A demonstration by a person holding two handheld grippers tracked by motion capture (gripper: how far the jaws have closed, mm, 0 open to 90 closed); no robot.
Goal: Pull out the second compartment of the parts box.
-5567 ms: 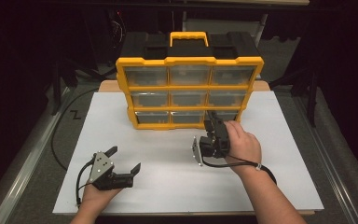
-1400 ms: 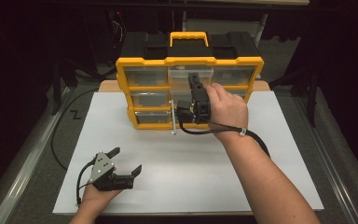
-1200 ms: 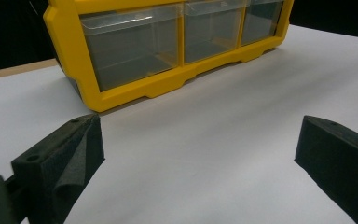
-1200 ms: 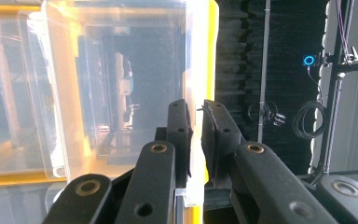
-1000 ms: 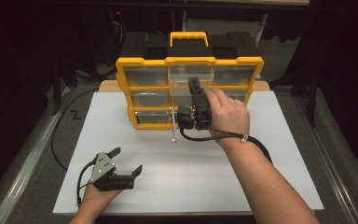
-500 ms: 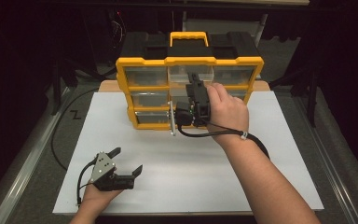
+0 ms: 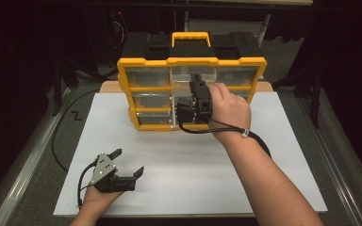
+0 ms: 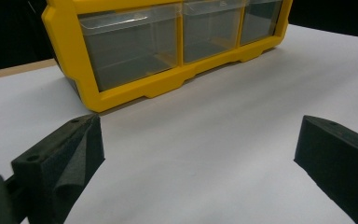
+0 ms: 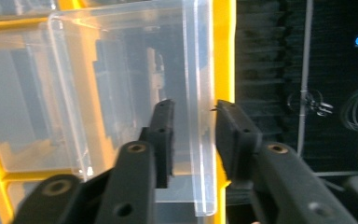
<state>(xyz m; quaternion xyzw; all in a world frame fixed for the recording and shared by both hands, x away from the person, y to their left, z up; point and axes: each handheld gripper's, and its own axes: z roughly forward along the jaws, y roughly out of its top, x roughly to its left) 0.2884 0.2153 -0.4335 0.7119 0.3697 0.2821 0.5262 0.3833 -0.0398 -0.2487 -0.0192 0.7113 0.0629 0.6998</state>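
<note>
Gripping the clear drawer (image 9: 121, 93) wall, your right gripper (image 9: 193, 135) is nearer; left gripper (image 7: 127, 162) rests open.

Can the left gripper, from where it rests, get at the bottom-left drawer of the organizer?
Probably yes. The left gripper lies open on the white board, with bare board between it and the organizer's bottom-left drawer. The right gripper works at the top middle drawer, out of that path.
</note>
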